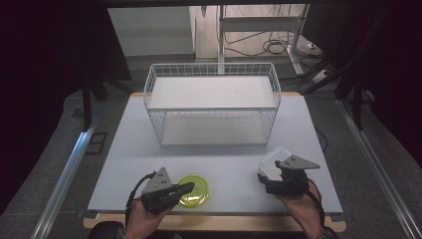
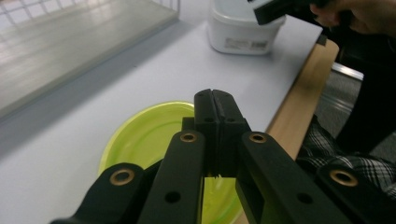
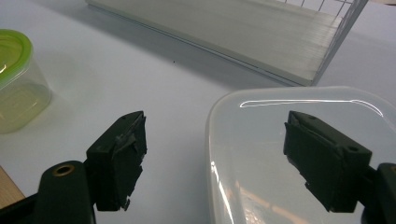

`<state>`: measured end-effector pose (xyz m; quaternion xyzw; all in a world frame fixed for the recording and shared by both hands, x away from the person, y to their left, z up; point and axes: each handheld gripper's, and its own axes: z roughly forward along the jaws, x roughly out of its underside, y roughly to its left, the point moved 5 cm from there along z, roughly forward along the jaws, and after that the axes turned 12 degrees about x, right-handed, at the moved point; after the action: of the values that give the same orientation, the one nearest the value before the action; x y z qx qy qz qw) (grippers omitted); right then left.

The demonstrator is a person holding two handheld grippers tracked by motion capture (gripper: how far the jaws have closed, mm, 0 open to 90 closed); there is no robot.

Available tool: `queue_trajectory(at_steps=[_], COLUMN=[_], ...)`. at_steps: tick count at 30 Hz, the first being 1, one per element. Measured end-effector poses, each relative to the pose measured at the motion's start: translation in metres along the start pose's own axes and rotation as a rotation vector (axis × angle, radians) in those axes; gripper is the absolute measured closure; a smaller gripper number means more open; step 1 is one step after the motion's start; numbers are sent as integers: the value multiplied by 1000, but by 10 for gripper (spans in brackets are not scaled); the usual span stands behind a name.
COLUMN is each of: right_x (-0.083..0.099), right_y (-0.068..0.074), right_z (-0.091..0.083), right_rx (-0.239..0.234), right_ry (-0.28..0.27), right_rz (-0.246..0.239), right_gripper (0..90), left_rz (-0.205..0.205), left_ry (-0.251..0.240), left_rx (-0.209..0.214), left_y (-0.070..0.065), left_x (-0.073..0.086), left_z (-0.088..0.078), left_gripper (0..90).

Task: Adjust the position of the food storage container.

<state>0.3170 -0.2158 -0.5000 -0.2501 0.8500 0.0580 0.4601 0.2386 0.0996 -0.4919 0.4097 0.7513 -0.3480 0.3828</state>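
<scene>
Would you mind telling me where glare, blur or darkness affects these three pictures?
High view: dark surroundings, with the table evenly lit. Left gripper view: the near jaws look soft, and the green-lidded container is bright but not sharp. Right gripper view: a curved streak of glare lies on the clear lid, and the wire basket is blurred.

So the white wire basket rack sits in the upper middle of the high view, at the back of the pale grey table. Lower left of centre, near the front edge, there's the round green-lidded plastic tub. Lower right is the clear rectangular lidded container, well apart from the tub, both in front of the rack.
</scene>
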Motion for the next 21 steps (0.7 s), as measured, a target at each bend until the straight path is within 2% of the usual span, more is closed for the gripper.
queue_trajectory(at_steps=[10,16,21], right_x=[-2,0,0], right_y=[1,1,2], right_z=[-2,-1,0], right_rx=[11,14,18], right_ry=[-23,-17,-13], right_rz=[-2,-6,-12], right_gripper=[234,234,235], left_rz=[35,35,26], left_ry=[69,112,137], left_rx=[55,53,37], left_y=[-21,-26,-25], left_x=[3,10,14], left_z=[31,44,48], left_gripper=[900,900,900])
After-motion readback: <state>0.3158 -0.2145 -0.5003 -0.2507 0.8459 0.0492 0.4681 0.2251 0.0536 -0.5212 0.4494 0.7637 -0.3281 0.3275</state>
